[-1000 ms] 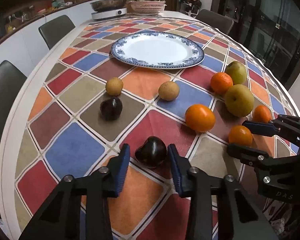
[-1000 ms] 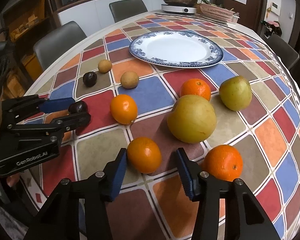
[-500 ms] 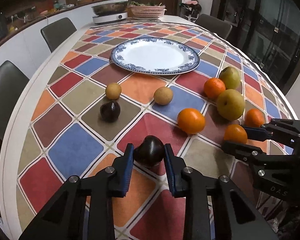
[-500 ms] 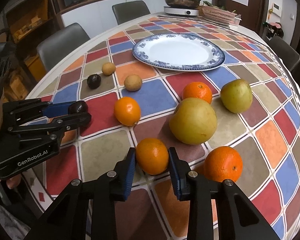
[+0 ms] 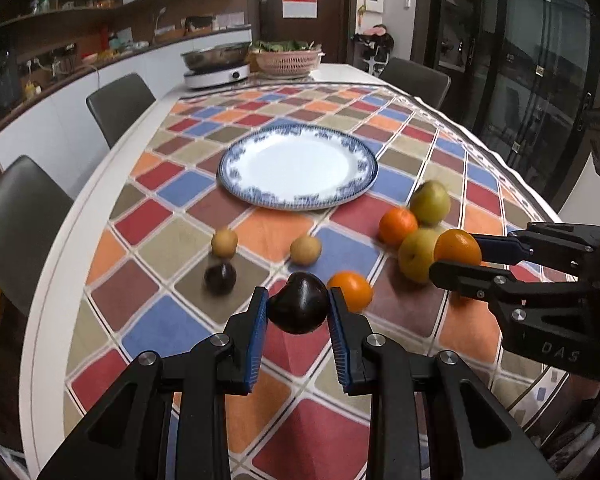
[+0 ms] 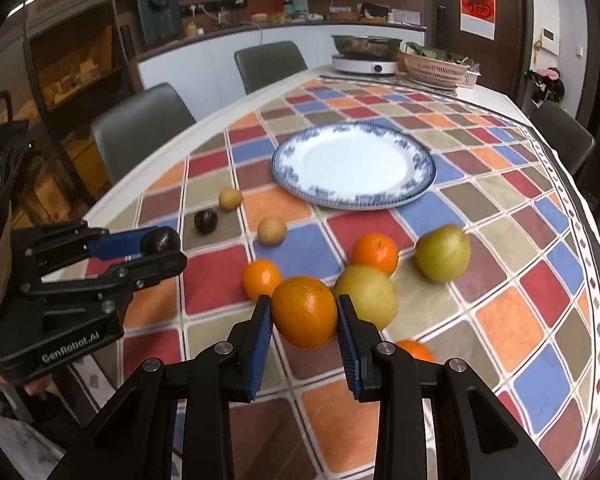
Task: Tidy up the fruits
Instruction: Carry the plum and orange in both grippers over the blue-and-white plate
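Observation:
My left gripper (image 5: 297, 296) is shut on a dark plum (image 5: 298, 312) and holds it clear of the checked tablecloth. In the right wrist view, my right gripper (image 6: 303, 303) is shut on an orange (image 6: 304, 314), also lifted off the cloth. Each gripper shows in the other's view: the right gripper (image 5: 456, 254) at the right edge with its orange, the left gripper (image 6: 166, 246) at the left edge with its plum. An empty white plate with a blue rim (image 5: 298, 166) (image 6: 354, 164) lies beyond the fruit, mid-table.
On the cloth lie a second dark plum (image 5: 220, 278), two small brown fruits (image 5: 224, 242) (image 5: 305, 250), two oranges (image 5: 350, 290) (image 5: 398, 226) and two green pears (image 5: 418, 254) (image 5: 430, 202). Another orange (image 6: 414, 350) peeks from behind my right finger. A cooker with a pan (image 5: 216, 66) and a basket (image 5: 286, 60) stand at the far end, with chairs around the table.
Both grippers closed on their fruit, the left on the plum and the right on the orange, then rose with them off the table.

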